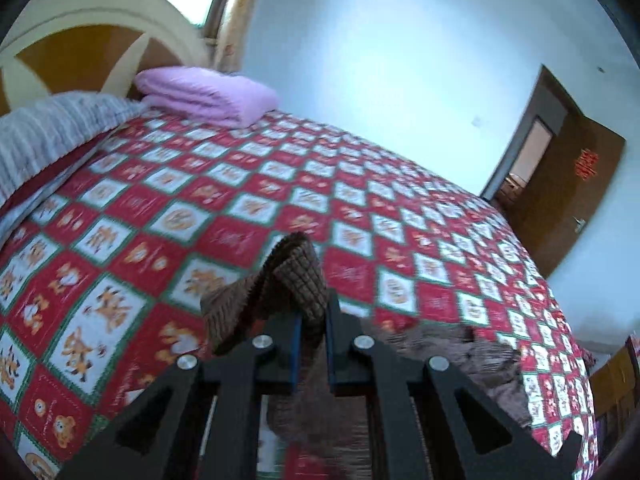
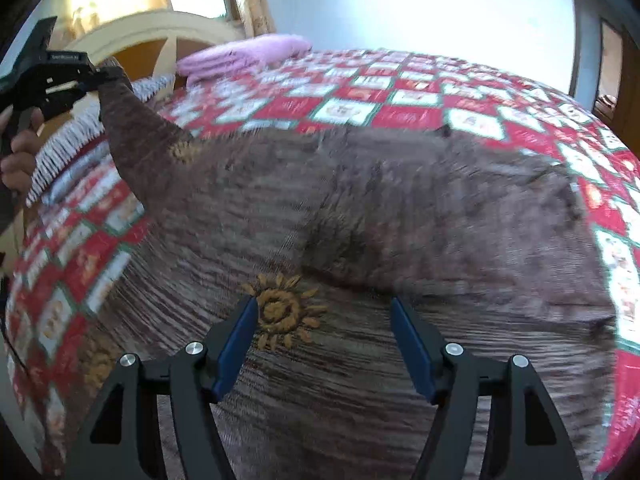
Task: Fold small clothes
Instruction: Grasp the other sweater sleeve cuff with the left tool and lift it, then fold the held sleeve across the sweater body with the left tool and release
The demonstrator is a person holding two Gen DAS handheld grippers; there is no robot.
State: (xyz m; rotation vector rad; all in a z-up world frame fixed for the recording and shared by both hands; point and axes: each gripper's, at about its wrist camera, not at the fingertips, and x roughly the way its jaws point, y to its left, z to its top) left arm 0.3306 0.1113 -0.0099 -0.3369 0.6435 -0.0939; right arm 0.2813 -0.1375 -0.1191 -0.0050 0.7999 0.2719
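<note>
A brown ribbed garment with orange sun motifs lies spread on the red checkered bedspread. My left gripper is shut on a corner of the garment and lifts it above the bed. In the right wrist view the left gripper holds that corner raised at the far left. My right gripper is open just above the garment's near part, beside a sun motif. Nothing is between its fingers.
A folded pink blanket and a grey striped cover lie by the cream headboard. A brown door stands open on the right. The bedspread covers the whole bed.
</note>
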